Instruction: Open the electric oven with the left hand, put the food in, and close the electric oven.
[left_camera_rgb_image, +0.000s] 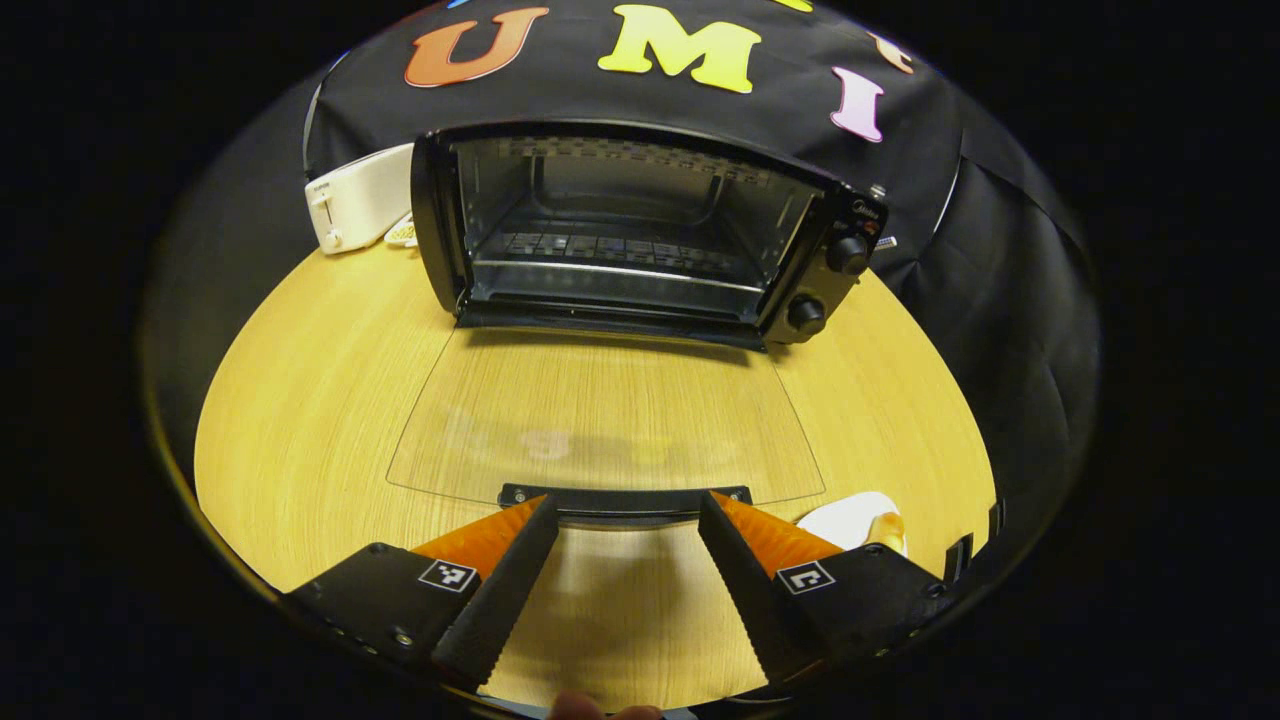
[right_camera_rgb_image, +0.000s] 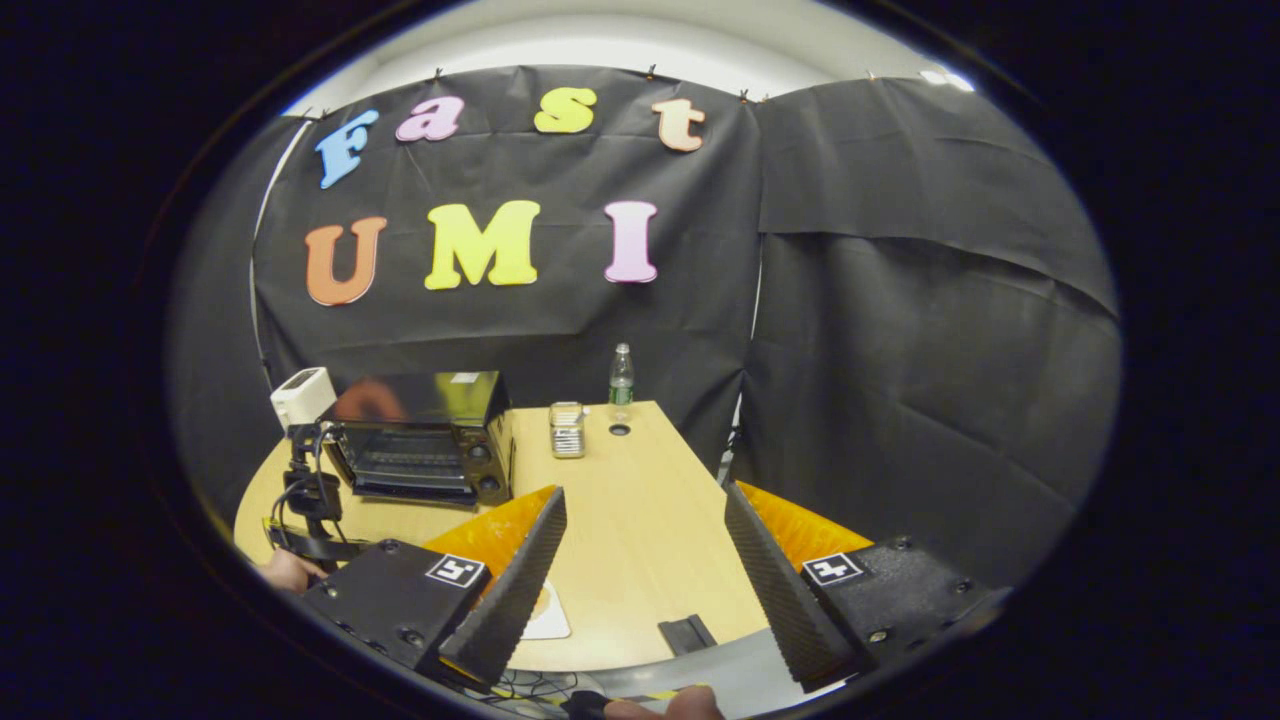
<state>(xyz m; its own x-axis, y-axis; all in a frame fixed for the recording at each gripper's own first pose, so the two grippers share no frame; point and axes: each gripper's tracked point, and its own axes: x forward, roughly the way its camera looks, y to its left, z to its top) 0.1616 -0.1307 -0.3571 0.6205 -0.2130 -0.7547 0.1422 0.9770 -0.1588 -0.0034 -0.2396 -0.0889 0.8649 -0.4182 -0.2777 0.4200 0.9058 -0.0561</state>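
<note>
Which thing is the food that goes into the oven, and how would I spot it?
Start at the black electric oven at the back of the wooden table; its glass door lies open and flat toward the left gripper. Just off the door's near right corner sits a white plate with a small golden piece of food. It is the only golden thing on white.
</note>
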